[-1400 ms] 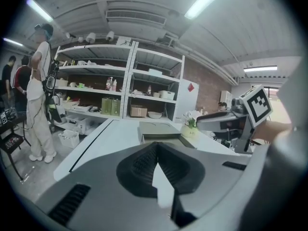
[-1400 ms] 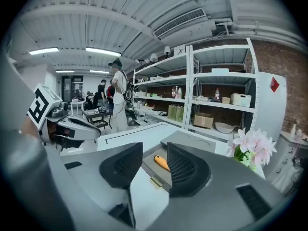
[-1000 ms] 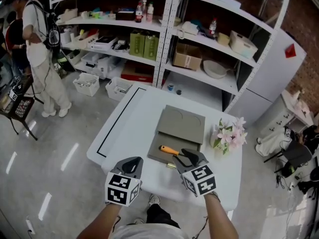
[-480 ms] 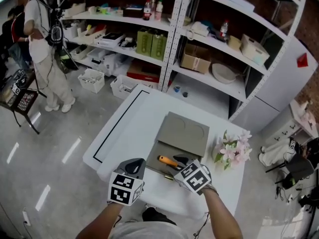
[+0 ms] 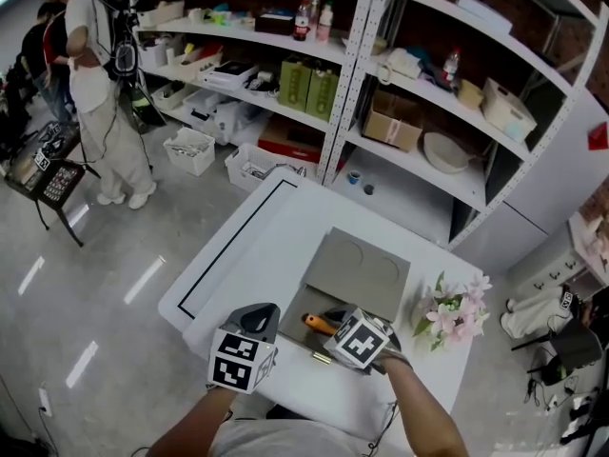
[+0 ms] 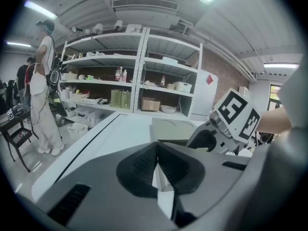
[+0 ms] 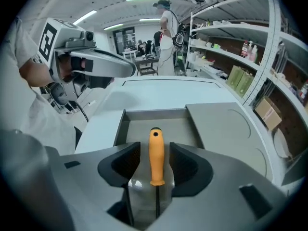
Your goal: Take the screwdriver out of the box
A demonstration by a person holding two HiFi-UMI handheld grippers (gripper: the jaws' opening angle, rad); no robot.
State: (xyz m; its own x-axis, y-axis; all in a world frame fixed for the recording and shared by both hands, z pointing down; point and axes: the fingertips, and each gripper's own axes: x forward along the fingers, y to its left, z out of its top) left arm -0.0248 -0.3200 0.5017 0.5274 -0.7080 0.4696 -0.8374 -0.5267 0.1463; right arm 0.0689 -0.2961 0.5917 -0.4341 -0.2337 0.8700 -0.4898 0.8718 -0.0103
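At the near edge of the white desk [image 5: 249, 255], toward its left corner, the left gripper [image 5: 256, 319] hovers clenched on nothing. Its own view shows the dark ribbed pads [image 6: 143, 165] meeting in a seam. It sits roughly where it was a second ago.

The change is on the right. A second ago the right gripper [image 7: 155, 165] hung at the near right side of the box, with the tool's handle lying clear to its left. Now it has come in over the tray. Its jaws stand apart on either side of the orange-handled screwdriver [image 7: 155, 153], with a sliver of grey showing on each side of the handle, so it is released, not yet gripping. The steel shaft runs back under the gripper body and the butt of the handle points toward the far edge.

The screwdriver lies flat on the floor of the shallow grey box [image 7: 131, 129], which sits toward the desk's near right corner. The box's flat grey lid [image 7: 219, 129] is folded open beyond it. The approach looks finished, and I judge the next steps to be closing squarely on the handle, then lifting clear of the tray wall.

A bunch of pale pink flowers [image 5: 459, 310] stands at the right edge. White metal shelving [image 5: 381, 93] rises past the far edge.
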